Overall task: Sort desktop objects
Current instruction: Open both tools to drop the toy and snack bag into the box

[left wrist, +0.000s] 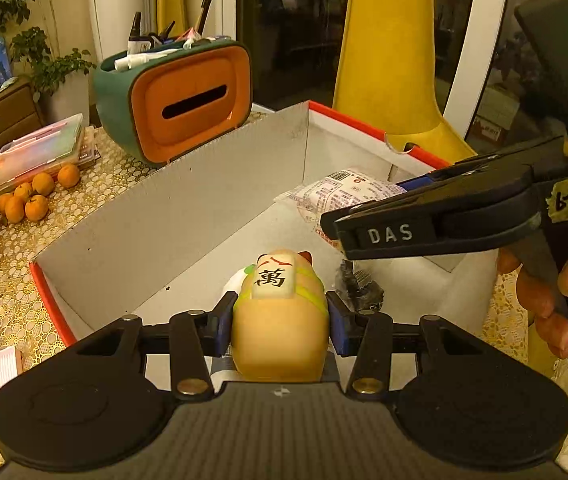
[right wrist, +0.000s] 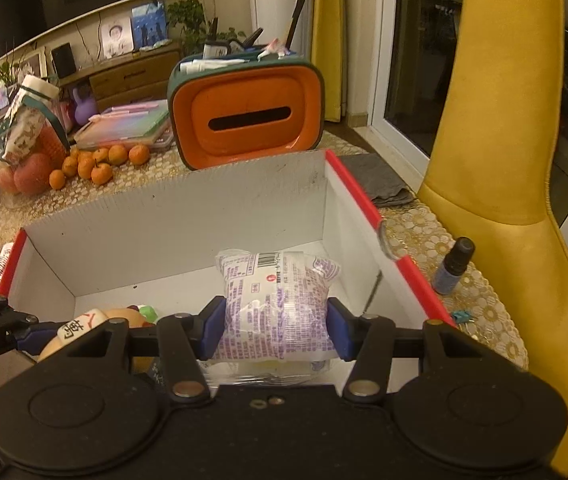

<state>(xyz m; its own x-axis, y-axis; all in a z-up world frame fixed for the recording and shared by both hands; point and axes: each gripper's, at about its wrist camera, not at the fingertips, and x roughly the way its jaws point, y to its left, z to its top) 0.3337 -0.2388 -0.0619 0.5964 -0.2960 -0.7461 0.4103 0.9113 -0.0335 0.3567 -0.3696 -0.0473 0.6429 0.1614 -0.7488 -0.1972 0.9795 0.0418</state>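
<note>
My left gripper (left wrist: 280, 322) is shut on a tan cat figurine (left wrist: 280, 320) that bears a white tile with a black character; it hangs over the open white box with red rim (left wrist: 172, 216). My right gripper (right wrist: 276, 330) is shut on a clear printed snack packet (right wrist: 278, 300) above the same box (right wrist: 172, 220). In the left wrist view the right gripper (left wrist: 335, 224) comes in from the right, a hand on its handle, with the packet (left wrist: 335, 192) behind its fingers. In the right wrist view the figurine (right wrist: 84, 326) and the left gripper's blue pad show at the lower left. A dark crinkled item (left wrist: 357, 286) lies on the box floor.
A green and orange tissue holder (right wrist: 248, 120) filled with pens stands behind the box. Several small oranges (right wrist: 100, 162) and a stack of pastel folders (right wrist: 128, 124) lie to its left. A small dark bottle (right wrist: 453, 266) stands right of the box, beside a yellow chair (right wrist: 495, 140).
</note>
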